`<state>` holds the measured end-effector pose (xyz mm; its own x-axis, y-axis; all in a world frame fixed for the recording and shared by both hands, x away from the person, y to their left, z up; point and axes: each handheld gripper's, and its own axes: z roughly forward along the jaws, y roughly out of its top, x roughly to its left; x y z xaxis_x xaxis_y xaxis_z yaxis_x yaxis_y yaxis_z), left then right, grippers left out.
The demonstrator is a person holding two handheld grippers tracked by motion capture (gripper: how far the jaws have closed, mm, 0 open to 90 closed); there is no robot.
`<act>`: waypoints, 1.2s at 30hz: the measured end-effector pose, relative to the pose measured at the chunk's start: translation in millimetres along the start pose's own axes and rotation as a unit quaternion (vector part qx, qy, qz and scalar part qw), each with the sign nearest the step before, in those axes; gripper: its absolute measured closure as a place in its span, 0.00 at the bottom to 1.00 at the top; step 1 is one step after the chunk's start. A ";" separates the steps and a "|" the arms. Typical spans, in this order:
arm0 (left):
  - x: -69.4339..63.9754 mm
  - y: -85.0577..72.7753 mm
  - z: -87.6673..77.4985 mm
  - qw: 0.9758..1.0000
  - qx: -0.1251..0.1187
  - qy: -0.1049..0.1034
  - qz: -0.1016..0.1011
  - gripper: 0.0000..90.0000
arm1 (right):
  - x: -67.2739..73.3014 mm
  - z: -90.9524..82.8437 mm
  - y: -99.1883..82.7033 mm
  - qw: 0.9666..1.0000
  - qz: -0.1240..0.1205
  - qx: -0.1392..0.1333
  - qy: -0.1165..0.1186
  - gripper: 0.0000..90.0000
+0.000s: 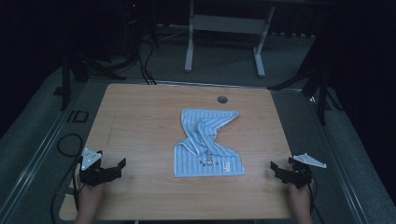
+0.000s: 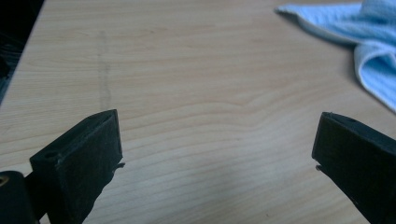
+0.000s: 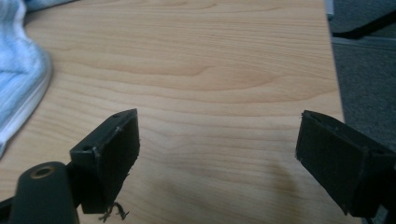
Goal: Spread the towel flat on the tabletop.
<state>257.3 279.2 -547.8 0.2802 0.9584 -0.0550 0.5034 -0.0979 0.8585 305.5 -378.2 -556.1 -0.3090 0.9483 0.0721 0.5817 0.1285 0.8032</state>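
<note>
A: Where's the blue striped towel [image 1: 205, 142]?

B: Mid-table, crumpled, between both grippers. It lies ahead-right of the left gripper [image 1: 122, 165], ahead-left of the right gripper [image 1: 274, 168].

A: Jaws?

B: Both wide apart, empty. Right looks slightly nearer.

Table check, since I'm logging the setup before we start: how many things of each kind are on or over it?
Towel, light blue, crumpled: 1
Grippers, black, jaws open: 2, left gripper and right gripper
Total: 3
</note>
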 end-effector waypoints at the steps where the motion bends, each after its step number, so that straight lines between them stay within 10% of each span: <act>1: -1.6 0.6 1.4 1.000 0.010 -0.003 0.008 0.02 | 0.3 -0.1 -0.1 1.000 -0.004 0.002 0.003 0.15; 5: -8.5 7.6 6.9 0.998 0.055 -0.016 0.035 0.02 | 2.7 -0.7 3.9 0.998 -0.023 0.021 0.053 0.14; 8: -13.3 17.3 10.6 0.993 0.092 -0.069 0.007 0.02 | 8.7 -2.1 9.2 0.996 -0.046 0.027 0.066 0.14; 10: -13.3 17.3 10.6 0.993 0.092 -0.069 0.007 0.02 | 10.3 -1.4 12.3 0.995 -0.054 0.039 0.072 0.14; 15: -45.4 37.1 26.8 0.979 0.152 -0.110 0.078 0.02 | 23.8 2.4 34.3 0.987 -0.096 0.090 0.089 0.14; 29: -103.7 60.2 78.9 0.958 0.191 -0.180 0.118 0.06 | 62.8 37.6 63.1 0.956 -0.143 0.176 0.185 0.16; 36: -130.3 69.5 93.9 0.947 0.195 -0.202 0.157 0.16 | 84.2 50.9 70.8 0.949 -0.166 0.177 0.201 0.15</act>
<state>332.5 122.4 -528.9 0.7159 0.6928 -0.0867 0.5856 -0.5281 0.6150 359.0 -274.6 -523.3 -0.7401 0.6603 0.1272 0.5964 0.5571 0.5778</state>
